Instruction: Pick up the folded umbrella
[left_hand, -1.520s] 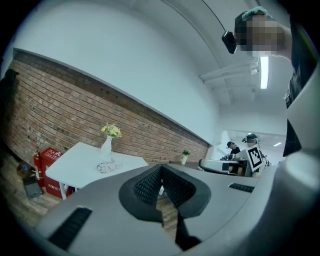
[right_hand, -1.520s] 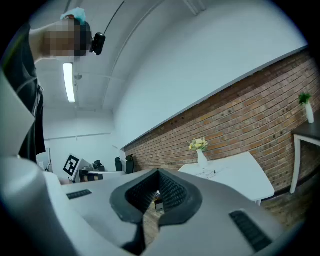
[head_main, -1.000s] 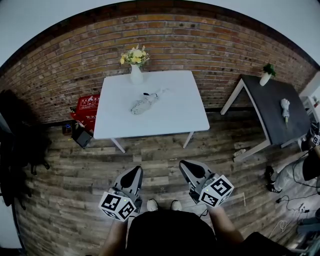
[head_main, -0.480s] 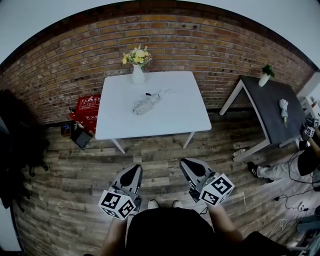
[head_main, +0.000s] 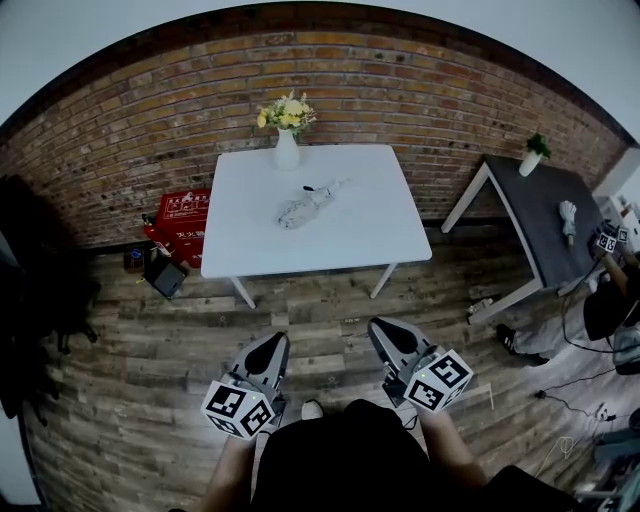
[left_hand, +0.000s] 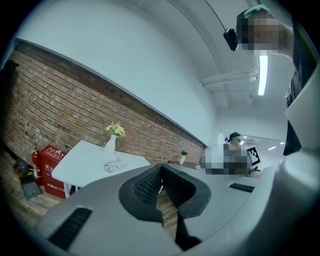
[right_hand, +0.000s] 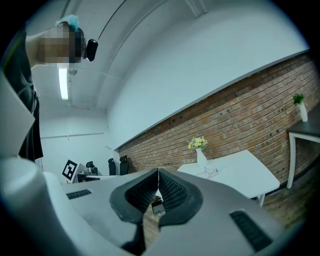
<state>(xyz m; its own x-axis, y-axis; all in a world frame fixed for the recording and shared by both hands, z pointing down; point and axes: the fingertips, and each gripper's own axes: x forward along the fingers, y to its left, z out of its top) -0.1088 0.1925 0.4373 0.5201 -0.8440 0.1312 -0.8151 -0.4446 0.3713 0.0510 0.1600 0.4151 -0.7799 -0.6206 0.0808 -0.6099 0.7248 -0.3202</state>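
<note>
The folded umbrella (head_main: 305, 204), pale with a grey pattern, lies on the white table (head_main: 360, 235) by the brick wall; it also shows small on that table in the left gripper view (left_hand: 114, 165) and the right gripper view (right_hand: 212, 172). My left gripper (head_main: 272, 347) and right gripper (head_main: 385, 331) hang over the wooden floor, well short of the table's near edge. Both have their jaws closed together with nothing between them.
A white vase of yellow flowers (head_main: 286, 128) stands at the table's far edge. A dark side table (head_main: 545, 215) with a small plant and another folded umbrella (head_main: 569, 220) is at right, with a person beside it. Red crates (head_main: 183, 215) sit left of the table.
The white table and umbrella have come slightly nearer and shifted right in the head view as I step forward. Both grippers stay shut.
</note>
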